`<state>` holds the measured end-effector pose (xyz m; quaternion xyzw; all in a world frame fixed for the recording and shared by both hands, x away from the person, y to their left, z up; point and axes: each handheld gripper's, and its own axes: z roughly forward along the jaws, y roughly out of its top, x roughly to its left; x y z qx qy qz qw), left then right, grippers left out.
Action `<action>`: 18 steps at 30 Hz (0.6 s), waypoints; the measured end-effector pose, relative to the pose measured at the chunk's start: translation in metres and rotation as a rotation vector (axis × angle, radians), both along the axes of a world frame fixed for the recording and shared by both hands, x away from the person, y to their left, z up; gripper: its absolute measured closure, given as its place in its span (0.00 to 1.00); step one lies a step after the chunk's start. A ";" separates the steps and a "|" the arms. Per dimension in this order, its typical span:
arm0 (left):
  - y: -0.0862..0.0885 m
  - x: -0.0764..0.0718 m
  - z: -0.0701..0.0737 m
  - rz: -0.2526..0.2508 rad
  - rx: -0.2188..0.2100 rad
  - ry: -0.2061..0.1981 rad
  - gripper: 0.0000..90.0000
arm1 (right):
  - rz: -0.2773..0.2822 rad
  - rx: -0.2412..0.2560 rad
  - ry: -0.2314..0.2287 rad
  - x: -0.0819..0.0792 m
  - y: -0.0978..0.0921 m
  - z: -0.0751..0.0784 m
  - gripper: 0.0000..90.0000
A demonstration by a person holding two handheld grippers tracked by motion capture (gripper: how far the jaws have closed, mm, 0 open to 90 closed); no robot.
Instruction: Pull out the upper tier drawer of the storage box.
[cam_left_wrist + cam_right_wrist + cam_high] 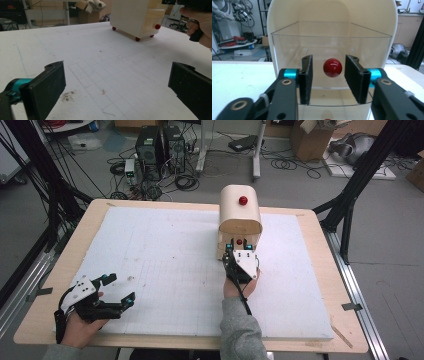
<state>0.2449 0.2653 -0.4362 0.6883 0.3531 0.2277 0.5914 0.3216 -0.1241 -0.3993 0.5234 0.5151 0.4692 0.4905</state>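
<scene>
Resting at the near left corner of the white foam sheet (pixel 165 265), the left gripper (pixel 119 290) lies in the person's left hand (pixel 82 327), its jaws spread wide with nothing between them; in the left gripper view they stand far apart over bare sheet marked with a faint grid and a few crumbs. Farther in, near the middle of the table (pixel 42 315), the right hand (pixel 240 287) holds the right gripper (pixel 332 72) up against the front of a cream box (pixel 240 212) with a rounded top. Its jaws are partly open, one on each side of a red knob (pixel 332 67) on a clear drawer (pixel 287 50), not touching it. Another red knob (pixel 243 200) sits on the box top. Beyond the table, cables and computer towers (pixel 160 150) sit on the floor.
</scene>
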 end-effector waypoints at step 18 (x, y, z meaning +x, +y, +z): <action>0.000 0.000 0.000 0.002 0.002 0.004 0.02 | -0.018 -0.020 0.006 -0.002 0.001 0.001 0.82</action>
